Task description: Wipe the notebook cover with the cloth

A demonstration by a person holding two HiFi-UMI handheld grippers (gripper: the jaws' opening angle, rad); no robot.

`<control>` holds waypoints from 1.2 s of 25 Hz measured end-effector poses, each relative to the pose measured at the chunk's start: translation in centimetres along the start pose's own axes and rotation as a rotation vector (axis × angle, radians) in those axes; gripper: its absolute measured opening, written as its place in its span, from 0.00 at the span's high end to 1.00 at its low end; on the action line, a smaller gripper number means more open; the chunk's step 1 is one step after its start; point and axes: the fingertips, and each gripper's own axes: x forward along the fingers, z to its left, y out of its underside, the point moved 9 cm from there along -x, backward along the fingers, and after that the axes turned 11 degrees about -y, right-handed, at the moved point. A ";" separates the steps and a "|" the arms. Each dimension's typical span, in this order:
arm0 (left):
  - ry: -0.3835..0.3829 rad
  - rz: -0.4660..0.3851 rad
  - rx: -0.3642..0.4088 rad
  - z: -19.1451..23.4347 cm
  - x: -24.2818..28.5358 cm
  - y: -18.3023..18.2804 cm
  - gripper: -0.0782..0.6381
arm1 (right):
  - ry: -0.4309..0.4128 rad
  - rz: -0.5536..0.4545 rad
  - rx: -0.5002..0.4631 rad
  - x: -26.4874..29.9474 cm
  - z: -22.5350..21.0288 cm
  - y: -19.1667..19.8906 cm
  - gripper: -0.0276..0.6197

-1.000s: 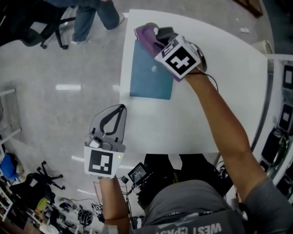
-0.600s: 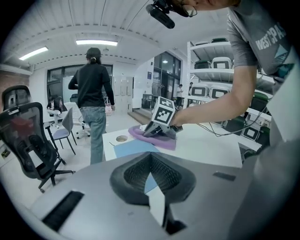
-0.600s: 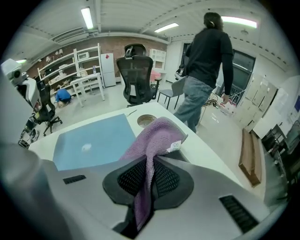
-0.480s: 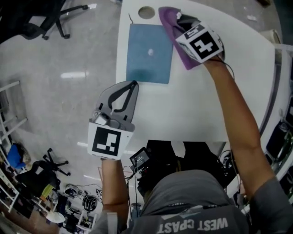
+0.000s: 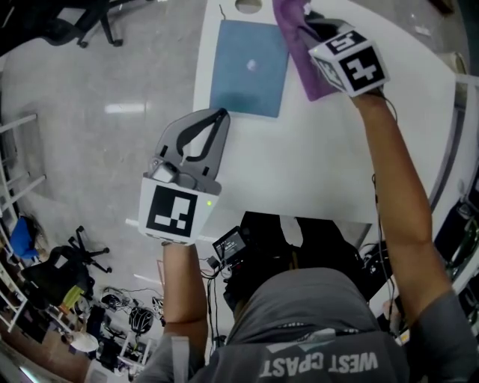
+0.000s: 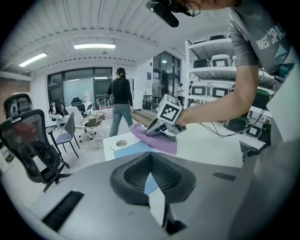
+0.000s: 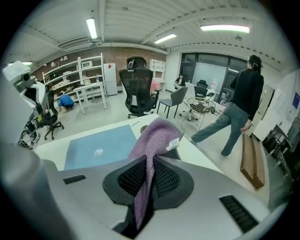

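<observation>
A blue notebook [image 5: 249, 67] lies flat at the far left of the white table [image 5: 322, 164]; it also shows in both gripper views [image 7: 101, 143] [image 6: 129, 149]. My right gripper [image 5: 308, 28] is shut on a purple cloth [image 5: 298, 56], which hangs from its jaws [image 7: 157, 136] just off the notebook's right edge. My left gripper [image 5: 220, 114] hovers at the table's left edge, near the notebook's near corner. Its tips meet with nothing between them. From the left gripper view I see the right gripper [image 6: 157, 129] and the cloth [image 6: 161, 144] trailing on the table.
A round cable hole [image 5: 248, 4] sits in the table just beyond the notebook. Left of the table is bare floor with office chairs [image 6: 33, 145]. A person [image 7: 236, 108] walks past the table's far side. Shelving [image 6: 211, 70] stands to the right.
My right gripper has carried the cloth rightward off the notebook's far right corner. My left gripper has edged up toward the notebook's near corner.
</observation>
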 end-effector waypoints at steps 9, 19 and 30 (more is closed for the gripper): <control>-0.037 -0.054 0.044 -0.1 -1.7 -2.2 0.89 | 0.017 -0.101 -0.033 -6.3 2.1 -1.0 0.87; -0.072 -0.143 0.145 -2.4 -7.0 -6.8 0.89 | 0.080 -0.211 -0.051 -18.0 7.5 0.8 0.87; -0.067 -0.210 0.269 -8.1 -11.2 -11.5 0.89 | 0.180 -0.288 -0.030 -29.8 10.5 7.6 0.87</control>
